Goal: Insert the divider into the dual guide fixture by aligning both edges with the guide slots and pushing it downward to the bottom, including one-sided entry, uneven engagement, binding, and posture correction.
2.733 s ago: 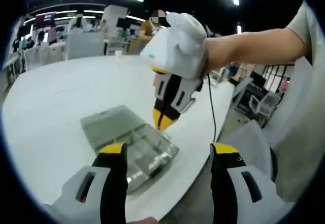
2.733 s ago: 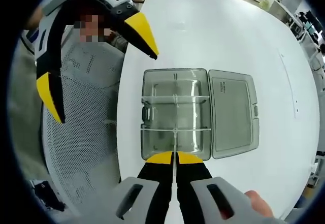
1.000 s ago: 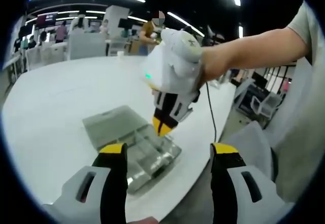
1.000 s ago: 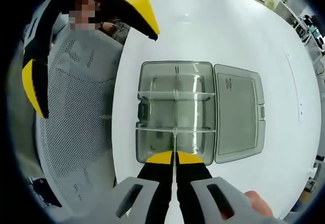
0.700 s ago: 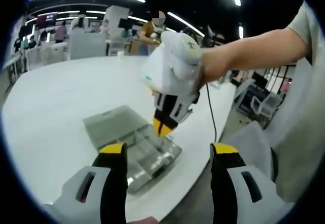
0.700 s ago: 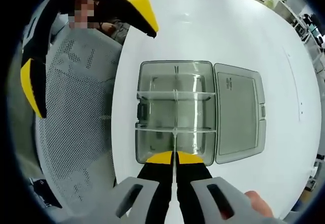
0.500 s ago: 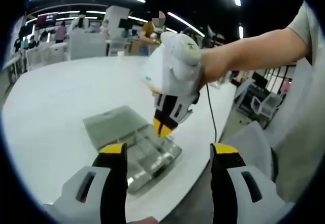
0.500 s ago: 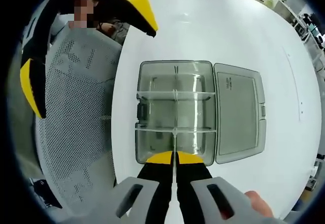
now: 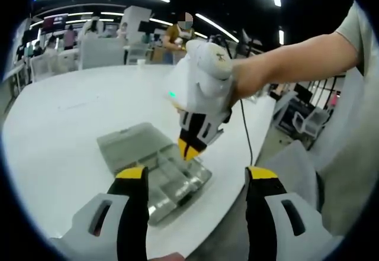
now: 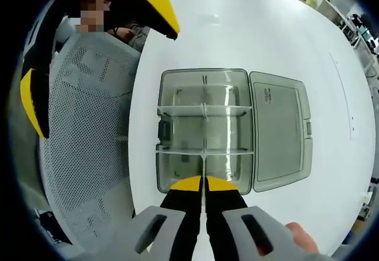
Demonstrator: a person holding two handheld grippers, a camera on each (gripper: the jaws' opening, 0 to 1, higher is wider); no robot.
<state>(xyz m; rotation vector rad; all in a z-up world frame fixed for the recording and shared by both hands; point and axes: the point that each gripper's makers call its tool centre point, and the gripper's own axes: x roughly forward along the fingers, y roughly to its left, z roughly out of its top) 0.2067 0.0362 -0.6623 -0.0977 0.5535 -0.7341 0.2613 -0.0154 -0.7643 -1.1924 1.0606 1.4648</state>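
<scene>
A clear plastic box, the guide fixture (image 10: 204, 128), lies on the white table (image 10: 237, 30) with its lid (image 10: 278, 132) folded open at its right. Two clear cross walls split it. My right gripper (image 10: 203, 184) points straight down over the box's near end, shut on a thin clear divider (image 10: 203, 165) seen edge-on along the box's centre line. In the left gripper view the right gripper (image 9: 189, 148) hangs over the box (image 9: 155, 163), held by a person's hand. My left gripper (image 9: 196, 175) stands open short of the box, holding nothing.
The box sits near the table's edge (image 9: 225, 190). A grey mesh chair (image 10: 89, 131) stands beside that edge, under the left gripper (image 10: 157, 6). A cable (image 9: 247, 131) hangs from the right gripper. Other desks and people are far behind.
The right gripper has sunk a little toward the box with the divider, and the box looks slightly larger in its view. The left gripper has stayed open and still.
</scene>
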